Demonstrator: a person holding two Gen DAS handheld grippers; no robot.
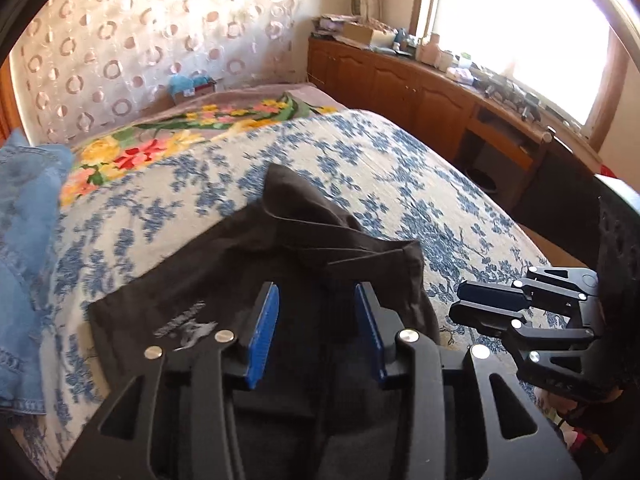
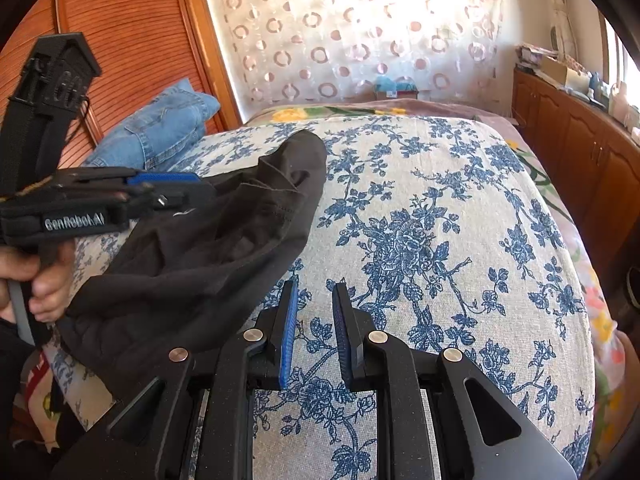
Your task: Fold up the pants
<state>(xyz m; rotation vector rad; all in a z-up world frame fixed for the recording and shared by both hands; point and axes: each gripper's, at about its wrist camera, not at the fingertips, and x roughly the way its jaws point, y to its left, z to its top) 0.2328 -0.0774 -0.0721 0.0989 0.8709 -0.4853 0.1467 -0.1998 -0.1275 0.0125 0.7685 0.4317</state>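
Note:
Dark brown pants (image 1: 280, 248) lie crumpled on the blue-flowered bedspread (image 1: 400, 168); they also show in the right wrist view (image 2: 224, 240) at the left. My left gripper (image 1: 316, 328) is open just above the pants, nothing between its blue pads. In the right wrist view my left gripper (image 2: 188, 188) hovers over the pants. My right gripper (image 2: 316, 332) is open and empty above bare bedspread (image 2: 440, 220), to the right of the pants. In the left wrist view my right gripper (image 1: 460, 308) is at the right edge of the pants.
Folded blue jeans (image 2: 160, 128) lie at the bed's far left, also in the left wrist view (image 1: 24, 240). A floral blanket (image 1: 160, 144) covers the far end. Wooden cabinets (image 1: 400, 80) with clutter run along the right under a window. A wooden wardrobe (image 2: 132, 40) stands left.

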